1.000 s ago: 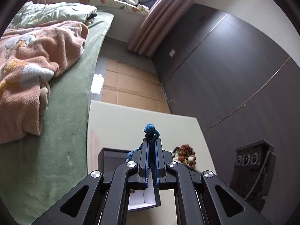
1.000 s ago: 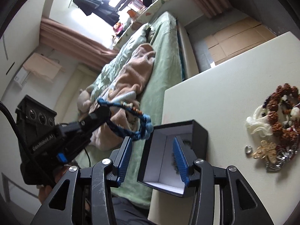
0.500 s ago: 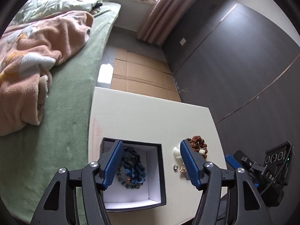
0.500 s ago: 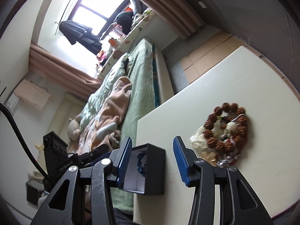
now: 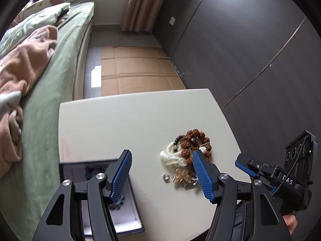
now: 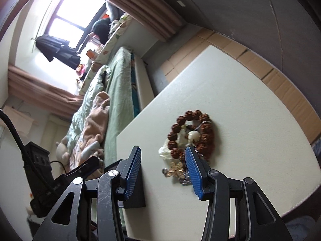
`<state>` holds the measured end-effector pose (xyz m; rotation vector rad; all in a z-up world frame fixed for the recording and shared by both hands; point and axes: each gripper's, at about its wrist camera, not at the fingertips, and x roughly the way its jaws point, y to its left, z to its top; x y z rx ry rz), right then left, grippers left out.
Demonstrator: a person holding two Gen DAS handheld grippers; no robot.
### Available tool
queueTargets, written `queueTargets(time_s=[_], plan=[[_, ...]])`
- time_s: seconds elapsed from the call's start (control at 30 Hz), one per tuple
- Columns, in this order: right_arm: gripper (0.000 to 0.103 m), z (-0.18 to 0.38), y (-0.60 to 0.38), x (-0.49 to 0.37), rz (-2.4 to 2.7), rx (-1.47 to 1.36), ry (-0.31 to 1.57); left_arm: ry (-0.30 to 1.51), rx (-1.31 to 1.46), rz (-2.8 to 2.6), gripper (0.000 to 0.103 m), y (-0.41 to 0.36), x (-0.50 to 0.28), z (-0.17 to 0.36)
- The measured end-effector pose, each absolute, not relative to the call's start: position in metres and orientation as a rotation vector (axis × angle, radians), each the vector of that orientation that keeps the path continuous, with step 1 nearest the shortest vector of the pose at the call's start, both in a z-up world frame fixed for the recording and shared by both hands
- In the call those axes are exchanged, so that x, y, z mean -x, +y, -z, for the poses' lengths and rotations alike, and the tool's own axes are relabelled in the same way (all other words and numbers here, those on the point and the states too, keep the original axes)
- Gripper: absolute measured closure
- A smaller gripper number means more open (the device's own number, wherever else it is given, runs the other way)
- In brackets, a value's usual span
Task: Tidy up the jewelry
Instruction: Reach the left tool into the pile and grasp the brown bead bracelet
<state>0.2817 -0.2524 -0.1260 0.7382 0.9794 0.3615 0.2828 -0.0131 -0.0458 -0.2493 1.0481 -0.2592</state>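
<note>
A black box with white lining [image 5: 130, 221] sits at the near left of the cream table [image 5: 120, 120]. The blue braided bracelet [image 5: 91, 172] lies inside it, mostly hidden by my left finger. My left gripper [image 5: 161, 173] hovers open and empty over the table between the box and a jewelry pile. The pile holds a brown bead bracelet [image 5: 193, 140], a white tassel [image 5: 172, 157], a small ring [image 5: 166, 177] and a gold flower piece [image 5: 181, 177]. My right gripper [image 6: 163, 167] is open and empty just short of the bead bracelet [image 6: 190, 132] and gold flower [image 6: 176, 168]. The box [image 6: 134, 200] lies behind its left finger.
A green bed with a pink blanket [image 5: 30, 64] runs along the table's left side. A dark panelled wall [image 5: 240, 50] stands to the right, and flattened cardboard [image 5: 136, 70] covers the floor beyond the table. Each gripper shows at the edge of the other's view.
My left gripper let go of the blue bracelet, which now lies in the box, opened, and moved right toward the pile. My right gripper swung from the box to the pile.
</note>
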Motion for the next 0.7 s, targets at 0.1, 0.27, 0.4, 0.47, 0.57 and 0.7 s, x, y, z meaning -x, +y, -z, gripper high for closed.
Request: queueTargets(time_s=[0.1,0.27,0.4,0.47,0.57,0.7], plan=[[0.056,0.131,-0.265,-0.282,-0.307,-0.763,0.996,1.062,0.197,0.279,0.039,-0.029,-0.295,0.046],[0.056,0.145,-0.279,-0.284,-0.240,-0.783,1.050,1.111,0.150,0.304,0.039,-0.050,-0.311,0.057],[0.056,0.147,-0.286,-0.284,-0.213,-0.777,1.062,1.142,0.104,0.314,0.039,-0.070,-0.322,0.070],[0.056,0.145,-0.291,-0.282,-0.162,-0.756,1.055,1.159,0.094,0.319,0.040,-0.079,-0.326,0.078],[0.056,0.145,-0.299,-0.284,-0.138,-0.773,1.051,1.190,0.085,0.328,0.041,-0.090,-0.333,0.092],[0.056,0.147,-0.307,-0.287,-0.123,-0.789,1.044,1.228,0.081,0.331,0.044,-0.096,-0.339,0.112]])
